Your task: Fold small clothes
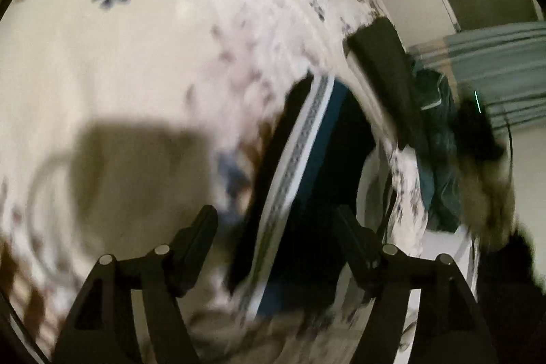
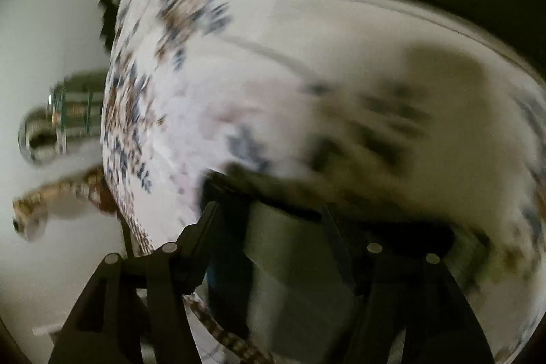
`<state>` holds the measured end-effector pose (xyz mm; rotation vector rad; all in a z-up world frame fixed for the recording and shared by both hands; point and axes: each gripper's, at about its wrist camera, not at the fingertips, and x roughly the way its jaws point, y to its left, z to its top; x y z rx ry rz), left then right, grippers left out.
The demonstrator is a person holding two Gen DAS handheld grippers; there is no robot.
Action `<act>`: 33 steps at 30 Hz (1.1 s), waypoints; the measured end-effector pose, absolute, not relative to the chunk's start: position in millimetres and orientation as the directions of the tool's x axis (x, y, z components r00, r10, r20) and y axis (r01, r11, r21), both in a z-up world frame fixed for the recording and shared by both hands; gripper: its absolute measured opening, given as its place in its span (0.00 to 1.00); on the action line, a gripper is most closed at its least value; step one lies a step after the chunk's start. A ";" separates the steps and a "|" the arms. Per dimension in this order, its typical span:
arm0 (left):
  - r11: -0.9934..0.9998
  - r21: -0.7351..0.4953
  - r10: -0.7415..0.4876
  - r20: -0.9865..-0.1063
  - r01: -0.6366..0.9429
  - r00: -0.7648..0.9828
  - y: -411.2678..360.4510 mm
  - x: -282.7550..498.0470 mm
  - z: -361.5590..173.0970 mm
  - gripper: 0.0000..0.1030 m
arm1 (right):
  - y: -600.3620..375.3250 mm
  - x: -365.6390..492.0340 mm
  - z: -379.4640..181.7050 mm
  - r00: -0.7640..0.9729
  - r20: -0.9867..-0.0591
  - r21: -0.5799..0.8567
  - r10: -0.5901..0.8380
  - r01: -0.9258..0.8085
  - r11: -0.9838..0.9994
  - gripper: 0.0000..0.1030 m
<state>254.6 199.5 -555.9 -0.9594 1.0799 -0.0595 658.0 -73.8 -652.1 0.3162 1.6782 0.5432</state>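
A dark small garment [image 1: 327, 159] with a white, blue-edged patterned band [image 1: 297, 156] lies on the floral bedspread [image 1: 136, 57]. My left gripper [image 1: 274, 227] stands open over it, one finger on each side of the band, and the pads do not press on the cloth. In the blurred right wrist view my right gripper [image 2: 271, 220] is open too. A dark cloth edge [image 2: 245, 183] and a pale grey surface [image 2: 290, 248] show between its fingers. I cannot tell what the grey surface is.
A black folded piece [image 1: 378, 67] and a heap of teal and dark clothes [image 1: 440, 152] lie at the bed's right edge. A white rounded container [image 1: 370, 190] sits below them. Beside the bed [image 2: 204, 91], on a pale floor, are leopard-patterned items [image 2: 51, 203].
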 end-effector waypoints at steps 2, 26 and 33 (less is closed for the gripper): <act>0.601 -0.706 -0.507 -0.699 -0.374 0.505 201.2 291.6 -564.3 0.67 | -133.3 643.7 -649.6 -0.146 -0.856 0.504 0.497 -0.018 0.863 0.67; 0.536 -0.780 -0.651 -0.625 -0.321 0.431 209.6 358.2 -612.9 0.63 | -258.3 528.7 -816.2 -0.145 -0.447 0.819 0.882 0.330 0.470 0.71; 0.557 -0.791 -0.701 -0.612 -0.256 0.366 175.2 342.9 -625.6 0.65 | -204.0 538.1 -827.2 -0.241 -0.313 0.873 0.919 0.308 0.378 0.75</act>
